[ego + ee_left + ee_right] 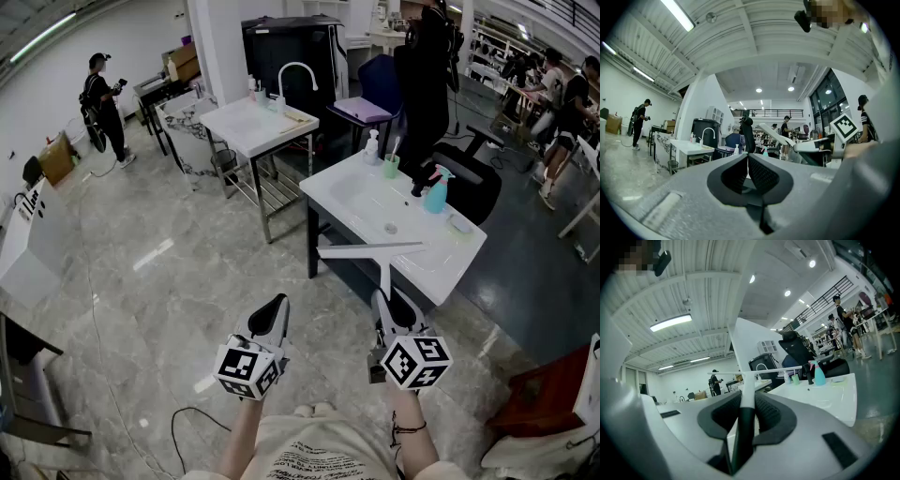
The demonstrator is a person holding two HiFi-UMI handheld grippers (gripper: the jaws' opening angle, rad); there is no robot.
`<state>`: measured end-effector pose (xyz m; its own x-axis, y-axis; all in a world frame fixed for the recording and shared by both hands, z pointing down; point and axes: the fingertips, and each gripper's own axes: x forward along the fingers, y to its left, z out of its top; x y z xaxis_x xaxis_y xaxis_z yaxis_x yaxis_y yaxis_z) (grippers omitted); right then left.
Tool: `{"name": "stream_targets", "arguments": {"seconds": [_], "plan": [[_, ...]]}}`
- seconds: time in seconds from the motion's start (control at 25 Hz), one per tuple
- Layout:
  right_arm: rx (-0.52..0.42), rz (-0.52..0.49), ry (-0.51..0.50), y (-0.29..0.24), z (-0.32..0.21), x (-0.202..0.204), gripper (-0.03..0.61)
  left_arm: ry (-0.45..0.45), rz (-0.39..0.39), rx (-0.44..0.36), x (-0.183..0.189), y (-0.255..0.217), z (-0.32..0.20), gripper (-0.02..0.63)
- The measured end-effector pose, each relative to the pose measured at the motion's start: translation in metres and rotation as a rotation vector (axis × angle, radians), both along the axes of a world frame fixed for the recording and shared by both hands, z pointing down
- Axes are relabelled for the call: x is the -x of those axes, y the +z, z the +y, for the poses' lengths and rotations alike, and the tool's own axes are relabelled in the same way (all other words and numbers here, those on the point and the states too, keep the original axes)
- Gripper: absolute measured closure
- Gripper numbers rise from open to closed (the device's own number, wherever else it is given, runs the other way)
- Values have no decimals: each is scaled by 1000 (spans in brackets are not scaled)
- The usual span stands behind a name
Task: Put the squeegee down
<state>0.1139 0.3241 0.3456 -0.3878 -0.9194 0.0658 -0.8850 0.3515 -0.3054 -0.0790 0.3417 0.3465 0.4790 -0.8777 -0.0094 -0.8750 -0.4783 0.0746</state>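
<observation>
Right gripper (386, 305) held level, jaws closed on the handle of the squeegee (384, 255). In the right gripper view the pads of this gripper (747, 398) press both sides of the handle, which runs straight out from between them, dark at the gripped end and white further out. The squeegee (749, 380) ends in a long white blade set crosswise, well ahead of the jaw tips, spanning to either side. Beyond the blade and slightly to the gripper's right lies a white sink counter (441, 253). The blade sits about over its near edge and seems to be in the air, not resting on it, though the steep head view makes contact hard to judge. Further out on the counter are a teal spray bottle (436, 192) and a green cup (391, 166), both far ahead of the squeegee. Left gripper (272, 307) also level, beside the right one and apart from it. Its own view shows its jaws (747, 158) brought fully together, tips meeting, nothing between them. Marble-patterned floor (169, 281) below both.
</observation>
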Motion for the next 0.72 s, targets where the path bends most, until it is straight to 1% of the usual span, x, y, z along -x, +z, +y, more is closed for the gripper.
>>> {"name": "stream_targets", "arguments": {"seconds": [0.24, 0.72], "plan": [[-9, 14, -2, -1, -3, -1, 486, 0, -12, -11, -2, -4, -2, 591], [4, -18, -16, 11, -17, -20, 486, -58, -21, 1, -1, 5, -10, 591]]}}
